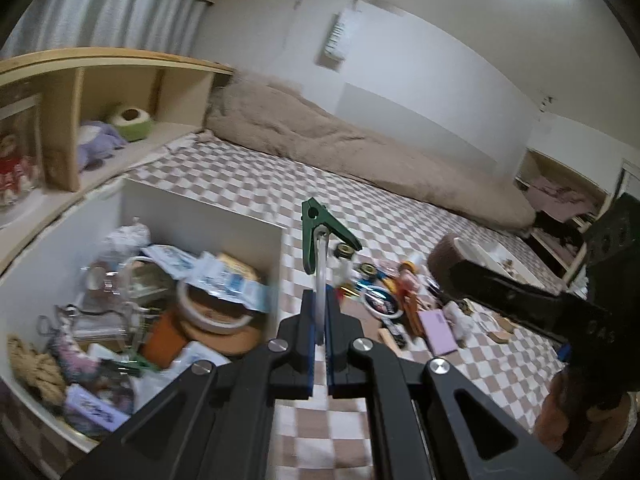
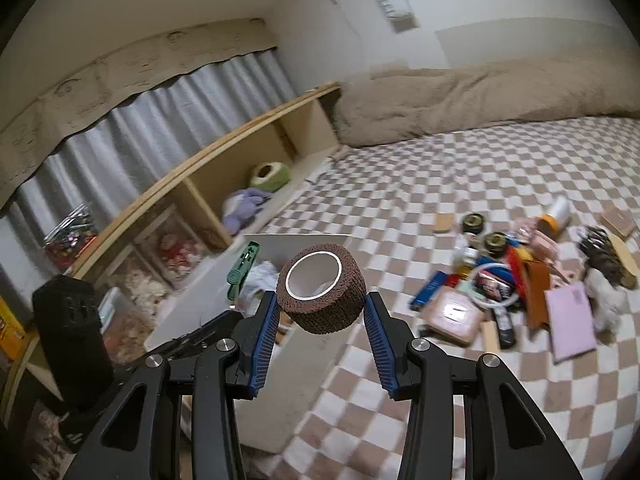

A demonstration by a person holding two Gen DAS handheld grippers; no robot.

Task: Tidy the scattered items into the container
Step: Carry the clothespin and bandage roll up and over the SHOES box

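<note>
Two grippers each carry one item toward the white container [image 1: 208,216], which sits on the checkered bedspread [image 1: 248,184] near the wooden shelf [image 1: 120,60] and is already heaped with clutter. The left gripper [image 1: 320,312] has its blue pads drawn almost together on what looks like a clear loop or handle, blurred here, from which a green clip [image 1: 316,236] stands up beyond the fingertips; it is held just past the container's right wall, presumably so the clip can be swung over the rim and released. The right gripper [image 2: 320,312] has its jaws spread wide around a brown bandage roll [image 2: 321,294], the pads pressing its two flanks, hollow core facing up; that grip across the width keeps the soft roll from slipping. In the right wrist view the roll hangs above the bedspread, near the container's corner rather than over its opening. A pile of scattered items [image 2: 504,284] remains on the bedspread, well apart from both grippers, so much tidying is left.
</note>
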